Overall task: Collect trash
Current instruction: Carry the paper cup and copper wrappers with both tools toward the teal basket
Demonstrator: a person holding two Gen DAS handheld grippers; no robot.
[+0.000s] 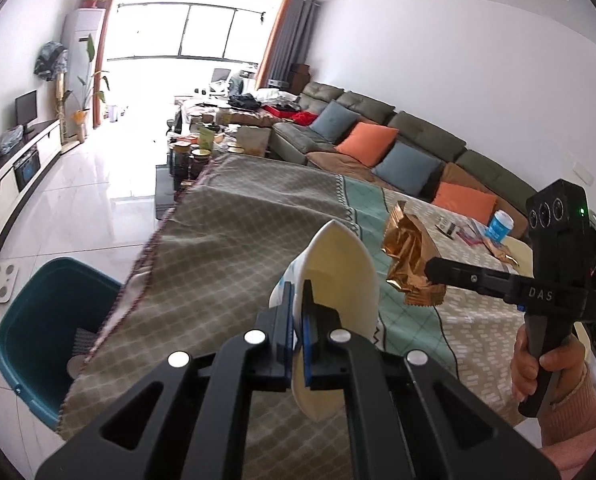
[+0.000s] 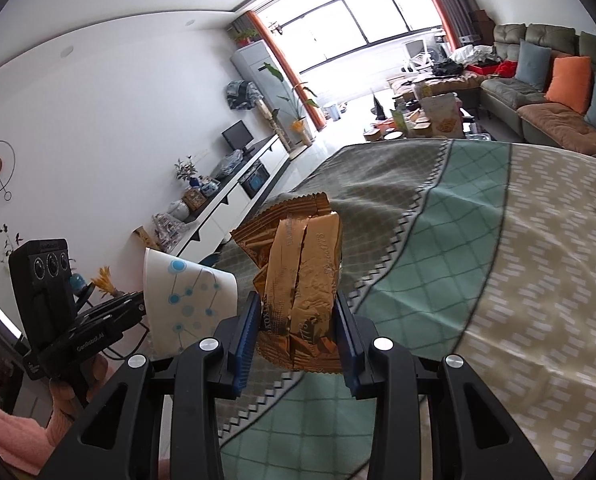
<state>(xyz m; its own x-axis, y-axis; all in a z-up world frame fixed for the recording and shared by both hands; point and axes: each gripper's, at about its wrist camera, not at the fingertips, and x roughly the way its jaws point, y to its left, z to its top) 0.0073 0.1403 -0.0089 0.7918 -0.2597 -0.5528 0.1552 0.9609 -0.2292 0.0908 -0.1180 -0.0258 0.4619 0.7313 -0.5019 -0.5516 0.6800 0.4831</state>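
Note:
My left gripper (image 1: pixel 297 300) is shut on the squashed wall of a white paper cup (image 1: pixel 338 280) with blue dots, held above the table. The same paper cup (image 2: pixel 190 292) shows at the left of the right wrist view, in the left gripper (image 2: pixel 138 312). My right gripper (image 2: pixel 296 312) is shut on a crumpled golden snack wrapper (image 2: pixel 298 272), lifted off the cloth. In the left wrist view that wrapper (image 1: pixel 408 256) hangs from the right gripper (image 1: pixel 430 268) just right of the cup. A teal bin (image 1: pixel 46 332) stands on the floor beside the table's left edge.
The table (image 1: pixel 238 216) wears a checked grey, green and beige cloth. At its far right lie a blue-lidded tub (image 1: pixel 500 226) and small packets. A grey sofa (image 1: pixel 378 132) with cushions runs behind. A low cluttered table and a TV cabinet (image 1: pixel 14 172) stand farther off.

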